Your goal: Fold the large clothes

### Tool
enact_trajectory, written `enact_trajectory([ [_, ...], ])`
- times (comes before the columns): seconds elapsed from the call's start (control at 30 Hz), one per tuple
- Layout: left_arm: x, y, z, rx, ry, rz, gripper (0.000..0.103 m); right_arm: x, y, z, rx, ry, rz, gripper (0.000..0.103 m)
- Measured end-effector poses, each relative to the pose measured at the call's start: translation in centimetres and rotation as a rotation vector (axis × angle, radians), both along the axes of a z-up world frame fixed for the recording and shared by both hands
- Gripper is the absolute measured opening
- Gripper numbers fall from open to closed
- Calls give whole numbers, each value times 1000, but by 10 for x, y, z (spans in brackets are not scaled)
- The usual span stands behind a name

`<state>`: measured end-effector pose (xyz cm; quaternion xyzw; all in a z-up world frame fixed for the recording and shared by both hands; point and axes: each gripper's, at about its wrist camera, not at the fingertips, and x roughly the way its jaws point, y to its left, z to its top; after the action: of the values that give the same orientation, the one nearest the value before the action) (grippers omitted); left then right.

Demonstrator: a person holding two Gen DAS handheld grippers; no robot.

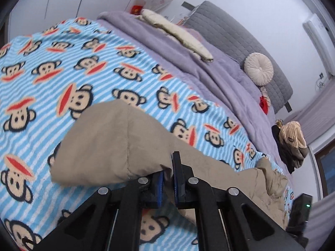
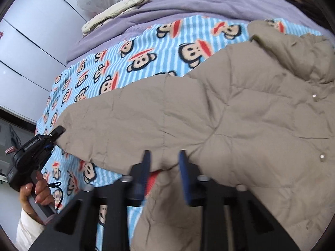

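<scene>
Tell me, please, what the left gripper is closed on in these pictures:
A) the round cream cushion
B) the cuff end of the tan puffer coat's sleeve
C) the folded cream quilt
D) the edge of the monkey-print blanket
B: the left gripper is pinched on the sleeve end of the tan puffer coat, which lies on the monkey-print blanket; the right wrist view also shows it at that cuff.

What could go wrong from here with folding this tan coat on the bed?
1. The left gripper pinches only the very edge of the sleeve, so the puffy fabric may slip out when pulled across.
2. The right gripper straddles an edge of the coat with the monkey blanket directly beneath, so it might catch the blanket too. Whether its pads already press is unclear.
</scene>
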<state>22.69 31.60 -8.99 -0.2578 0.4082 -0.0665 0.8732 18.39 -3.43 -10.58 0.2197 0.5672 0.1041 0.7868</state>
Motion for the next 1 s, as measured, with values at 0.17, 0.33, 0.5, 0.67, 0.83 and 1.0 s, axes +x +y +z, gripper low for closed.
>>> enact_trajectory([
  [0.17,-4,-51,52,11,-119,-152,9,15,16,-45,12,83,18,15],
  [0.33,-6,-147,84,30,-204,-351,9,16,-1,-49,124,121,8,15],
  [0.5,-14,-264,78,7,-189,-570,9,-20,-74,-9,149,58,-115,15],
  [0.67,-37,-375,25,85,-66,-741,9,-67,-181,11,43,53,-288,15],
  [0.83,-68,-415,-14,244,7,-787,9,-102,-253,9,-10,104,-400,15],
  [1.0,-85,-401,-8,349,-10,-804,15,-108,-265,1,-4,112,-400,16],
])
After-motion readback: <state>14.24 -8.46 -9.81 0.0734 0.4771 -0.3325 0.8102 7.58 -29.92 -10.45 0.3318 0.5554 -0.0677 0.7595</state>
